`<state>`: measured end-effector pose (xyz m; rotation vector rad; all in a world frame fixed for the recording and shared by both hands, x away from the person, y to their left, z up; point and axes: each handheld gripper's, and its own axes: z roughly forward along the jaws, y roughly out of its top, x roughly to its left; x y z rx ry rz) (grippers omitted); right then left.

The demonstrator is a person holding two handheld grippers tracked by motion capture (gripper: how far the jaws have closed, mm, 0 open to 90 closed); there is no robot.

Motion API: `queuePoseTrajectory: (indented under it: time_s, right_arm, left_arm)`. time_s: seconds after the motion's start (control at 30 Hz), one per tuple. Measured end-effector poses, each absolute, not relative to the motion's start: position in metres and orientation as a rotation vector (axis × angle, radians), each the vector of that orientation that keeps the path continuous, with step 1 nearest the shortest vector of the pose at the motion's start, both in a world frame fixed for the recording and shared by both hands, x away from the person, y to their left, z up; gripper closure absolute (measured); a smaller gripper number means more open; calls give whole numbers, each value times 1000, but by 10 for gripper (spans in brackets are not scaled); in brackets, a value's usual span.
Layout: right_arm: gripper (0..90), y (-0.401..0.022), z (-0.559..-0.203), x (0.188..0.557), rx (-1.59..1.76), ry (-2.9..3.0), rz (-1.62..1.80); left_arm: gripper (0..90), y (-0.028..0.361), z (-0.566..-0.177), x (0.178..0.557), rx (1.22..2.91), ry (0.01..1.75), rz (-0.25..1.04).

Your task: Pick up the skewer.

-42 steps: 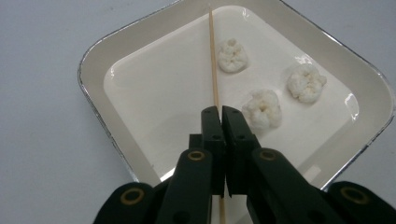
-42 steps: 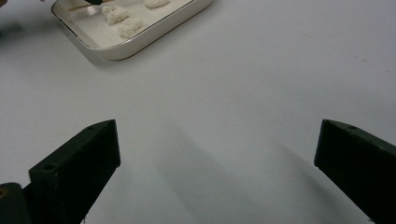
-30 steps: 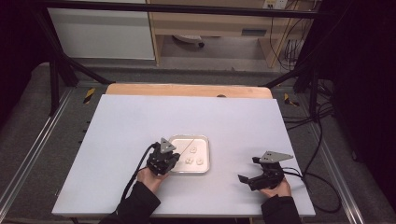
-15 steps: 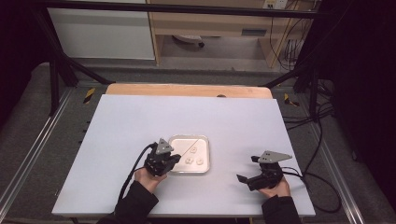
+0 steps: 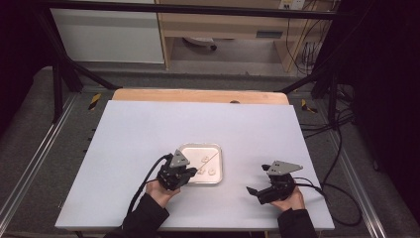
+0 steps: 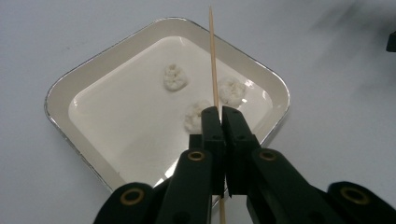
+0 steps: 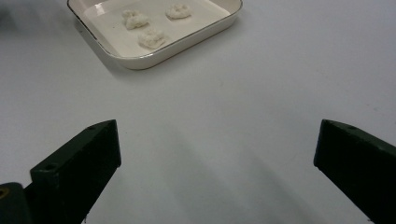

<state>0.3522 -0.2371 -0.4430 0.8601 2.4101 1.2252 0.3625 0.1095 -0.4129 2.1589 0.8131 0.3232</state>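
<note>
Item 1: wooden skewer point(image 6: 213, 60), thin, pale; pinched between jaws of L gripper point(image 6: 219, 114), jaws clamped tight on it. Skewer runs over tray point(image 6: 60, 88), tip past far rim.
Item 2: tray, shallow, cream, metal-edged rim, near table point(image 5: 148, 129) centre; no legible writing or brand seen.
Item 3: three white dough-like lumps point(image 6: 175, 77) in tray, apart.
Item 4: R gripper point(image 7: 217, 154), jaws wide apart, nothing between, on bare table, well apart from tray.
</note>
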Motion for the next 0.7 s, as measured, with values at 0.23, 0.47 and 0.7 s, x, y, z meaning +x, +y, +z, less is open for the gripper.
queuePoseTrajectory:
  time_s: [0.23,0.47,0.7]
  right_arm:
    - [15,-229,-439,351,789,2415,1185]
    - [18,-220,-434,351,720,2430,1122]
    - [22,-209,-430,351,652,2443,1063]
  left_arm:
    - [884,103,-410,358,2180,780,307]
    - [883,96,-407,354,2202,734,301]
    - [883,88,-406,352,2232,692,294]
